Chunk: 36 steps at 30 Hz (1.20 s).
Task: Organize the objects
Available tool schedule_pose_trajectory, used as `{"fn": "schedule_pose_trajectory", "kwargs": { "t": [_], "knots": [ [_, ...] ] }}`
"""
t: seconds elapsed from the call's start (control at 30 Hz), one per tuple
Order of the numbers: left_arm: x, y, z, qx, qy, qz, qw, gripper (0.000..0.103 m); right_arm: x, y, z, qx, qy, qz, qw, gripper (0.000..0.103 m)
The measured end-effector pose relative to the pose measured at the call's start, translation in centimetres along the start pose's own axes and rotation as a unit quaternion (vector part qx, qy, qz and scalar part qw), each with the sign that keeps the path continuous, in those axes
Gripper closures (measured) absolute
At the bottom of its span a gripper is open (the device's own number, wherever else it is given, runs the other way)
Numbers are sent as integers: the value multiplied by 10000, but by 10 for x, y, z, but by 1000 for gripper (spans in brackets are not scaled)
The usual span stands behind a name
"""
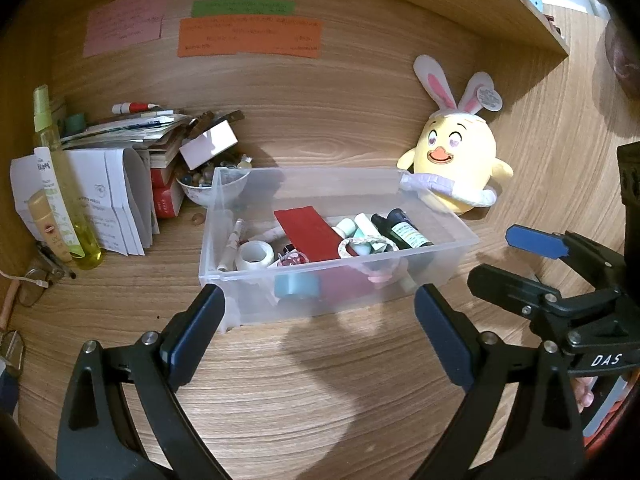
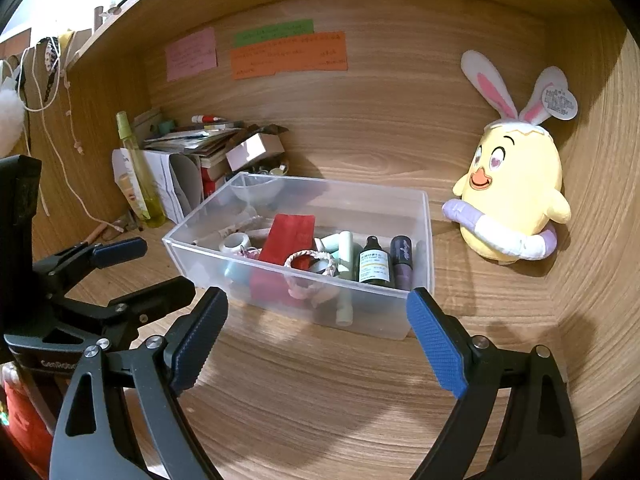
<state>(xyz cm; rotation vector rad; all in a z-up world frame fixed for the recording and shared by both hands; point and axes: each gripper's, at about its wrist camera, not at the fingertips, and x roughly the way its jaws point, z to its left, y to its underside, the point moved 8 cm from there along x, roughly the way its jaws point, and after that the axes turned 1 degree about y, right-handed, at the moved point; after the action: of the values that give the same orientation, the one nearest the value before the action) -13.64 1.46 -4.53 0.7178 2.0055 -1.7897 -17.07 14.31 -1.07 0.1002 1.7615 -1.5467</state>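
On a wood-grain desk point(image 1: 320, 380) set into a wooden alcove, a clear plastic bin point(image 1: 440, 264) sits just ahead of two handheld grippers, both with fingers spread wide and holding nothing. The left gripper point(image 1: 320, 332) hovers low over the bare desk just short of the bin's near wall, while the right gripper point(image 2: 318, 336) points at the same wall from beside it, its blue-padded fingers point(image 2: 434, 340) apart from the plastic. Inside the bin lie a red card point(image 2: 288, 240), a roll of white tape point(image 1: 255, 255), a braided white ring point(image 2: 311, 264), a pale green tube point(image 2: 346, 256), a dark green dropper bottle point(image 2: 374, 262) and a small purple bottle point(image 2: 401, 256), the two bottles side by side at the bin's right end. A yellow chick plush with rabbit ears point(image 2: 514, 200) stands upright to the right of the bin, near it but not touching, against the alcove's back wall. To the left of the bin, well apart, a tall yellow-green spray bottle point(image 1: 66, 184) stands before folded white papers point(image 1: 116, 196) and a loose stack of books and leaflets point(image 1: 136, 130). A small glass bowl point(image 1: 200, 192) sits behind the bin's rear left corner. Pink point(image 1: 126, 22), green point(image 1: 242, 7) and orange paper notes point(image 1: 248, 38) are stuck to the back wall above.
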Motion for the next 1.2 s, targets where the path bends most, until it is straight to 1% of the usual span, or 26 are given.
{"fn": "schedule_pose_trajectory", "kwargs": {
  "t": [0.53,1.2],
  "knots": [
    [3,0,5,-80,-2,61,9999,6,0,-1,1,33,-1,-43,10000,13],
    [0,-2,10,-93,-19,19,10000,5,0,-1,-2,92,-19,-60,9999,13]
  ]
}}
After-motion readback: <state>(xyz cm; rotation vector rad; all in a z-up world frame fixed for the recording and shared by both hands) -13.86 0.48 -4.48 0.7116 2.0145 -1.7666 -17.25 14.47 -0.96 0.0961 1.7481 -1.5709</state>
